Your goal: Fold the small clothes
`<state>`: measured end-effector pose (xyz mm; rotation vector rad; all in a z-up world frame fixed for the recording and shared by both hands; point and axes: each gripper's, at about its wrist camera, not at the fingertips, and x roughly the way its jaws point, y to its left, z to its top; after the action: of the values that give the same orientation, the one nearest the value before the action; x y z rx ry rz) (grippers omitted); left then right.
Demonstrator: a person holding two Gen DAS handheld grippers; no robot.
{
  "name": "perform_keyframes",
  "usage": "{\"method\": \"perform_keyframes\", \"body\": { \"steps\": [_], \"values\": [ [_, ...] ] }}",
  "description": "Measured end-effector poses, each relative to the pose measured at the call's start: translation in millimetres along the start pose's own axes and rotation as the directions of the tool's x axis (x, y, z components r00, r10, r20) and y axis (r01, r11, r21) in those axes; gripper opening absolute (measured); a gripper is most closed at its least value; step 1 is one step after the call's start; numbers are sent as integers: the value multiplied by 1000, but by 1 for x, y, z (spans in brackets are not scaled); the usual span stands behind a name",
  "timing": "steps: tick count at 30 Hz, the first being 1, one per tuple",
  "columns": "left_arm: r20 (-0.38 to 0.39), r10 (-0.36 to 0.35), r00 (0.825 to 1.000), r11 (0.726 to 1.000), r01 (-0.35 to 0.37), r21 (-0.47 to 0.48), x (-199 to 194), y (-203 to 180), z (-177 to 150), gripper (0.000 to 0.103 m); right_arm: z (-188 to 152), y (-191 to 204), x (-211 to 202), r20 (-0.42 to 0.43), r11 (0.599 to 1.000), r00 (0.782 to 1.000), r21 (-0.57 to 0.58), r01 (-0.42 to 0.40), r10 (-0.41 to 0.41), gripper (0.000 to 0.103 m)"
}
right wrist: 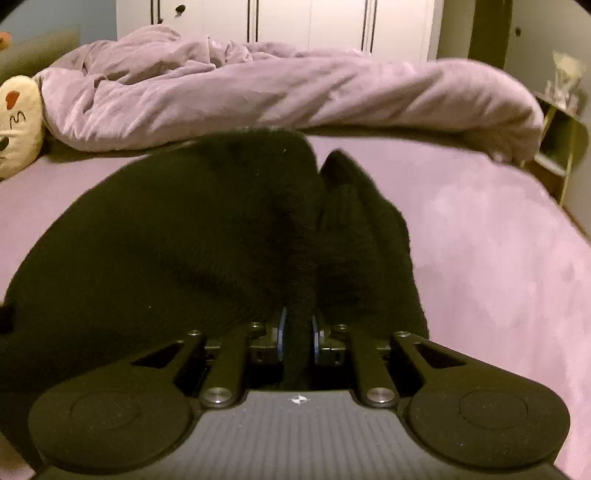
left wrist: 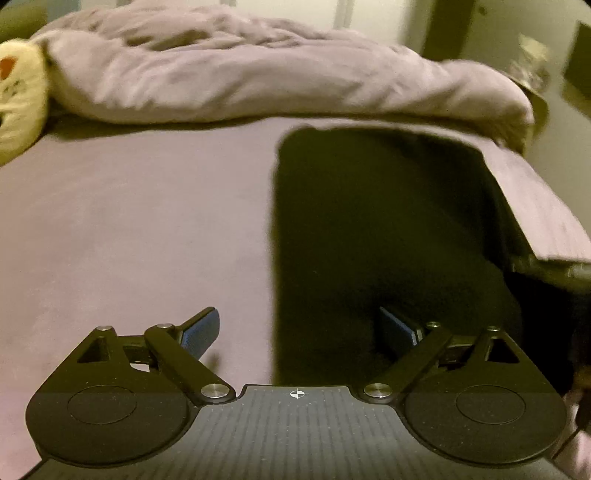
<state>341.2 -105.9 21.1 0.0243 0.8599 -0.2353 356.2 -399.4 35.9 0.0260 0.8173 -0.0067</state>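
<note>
A black garment lies on the purple bed sheet, right of centre in the left wrist view. My left gripper is open and empty, hovering over the garment's near left edge; one blue pad is over the sheet, the other over the cloth. In the right wrist view the black garment fills the middle, bunched and lifted. My right gripper is shut on a fold of it, the cloth pinched between the blue pads.
A crumpled purple duvet lies across the far side of the bed. A cream plush pillow sits at the far left. The bed's right edge drops off. White wardrobe doors stand behind, a small shelf at right.
</note>
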Motion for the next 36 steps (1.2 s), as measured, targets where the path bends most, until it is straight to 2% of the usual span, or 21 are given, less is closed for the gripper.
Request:
{"method": "perform_keyframes", "body": {
  "steps": [3, 5, 6, 8, 11, 14, 15, 17, 19, 23, 24, 27, 29, 30, 31, 32, 33, 36],
  "values": [
    [19, 19, 1000, 999, -20, 32, -3, -2, -1, 97, 3, -12, -22, 43, 993, 997, 90, -72, 68, 35],
    [11, 1, 1000, 1000, -1, 7, -1, 3, -2, 97, 0, -23, -38, 87, 989, 994, 124, -81, 71, 63],
    [7, -5, 1000, 1000, 5, -14, 0, 5, -2, 97, -2, -29, -44, 101, 986, 992, 144, -83, 69, 69],
    [10, -6, 1000, 1000, 7, -31, 0, 6, -5, 97, -5, -39, -44, 86, 977, 993, 190, -93, 78, 71],
    [13, -3, 1000, 1000, 3, -26, -1, 5, -8, 97, -11, -44, -34, 34, 949, 983, 259, -181, 178, 72],
    [6, 3, 1000, 1000, -2, -25, -1, 3, -6, 97, -18, -49, -24, 9, 912, 970, 339, -231, 242, 73],
    [4, 4, 1000, 1000, -3, -24, -1, 3, -5, 97, -17, -50, -22, 19, 897, 967, 369, -242, 253, 73],
    [4, 6, 1000, 1000, -5, -17, -2, 2, -6, 97, -17, -48, -27, 50, 896, 966, 364, -255, 255, 65],
    [4, 3, 1000, 1000, -3, -10, -3, 2, -7, 97, -14, -42, -35, 89, 906, 965, 331, -263, 247, 65],
    [-1, -4, 1000, 999, 4, -35, -1, 3, -8, 97, -13, -25, -34, 84, 937, 968, 245, -251, 237, 57],
    [-1, -5, 1000, 999, 5, -39, -1, 3, -9, 97, -13, -24, -30, 79, 931, 965, 254, -261, 249, 58],
    [-1, -1, 1000, 999, 1, -35, -2, 2, -9, 97, -5, -24, -6, 49, 895, 949, 322, -310, 311, 70],
    [-3, 3, 1000, 1000, -4, -31, -2, 1, -8, 97, -6, -27, 8, 11, 866, 935, 375, -332, 354, 67],
    [-3, 7, 1000, 1000, -7, -29, -2, 1, -8, 97, -4, -26, 13, 9, 855, 932, 393, -337, 363, 62],
    [-3, 10, 1000, 1000, -10, -27, -3, 0, -7, 97, -4, -24, 13, 13, 858, 934, 390, -333, 357, 42],
    [-2, 12, 1000, 1000, -12, -26, -4, 0, -8, 97, -3, -20, 11, 15, 869, 940, 377, -320, 340, 32],
    [0, 15, 1000, 1000, -15, -21, -5, -1, -7, 97, 1, -14, 8, 19, 887, 948, 349, -303, 317, 29],
    [18, 28, 999, 1000, -28, -6, -13, -4, -5, 97, 12, 12, -12, 50, 966, 980, 166, -196, 190, 21]
  ]
}}
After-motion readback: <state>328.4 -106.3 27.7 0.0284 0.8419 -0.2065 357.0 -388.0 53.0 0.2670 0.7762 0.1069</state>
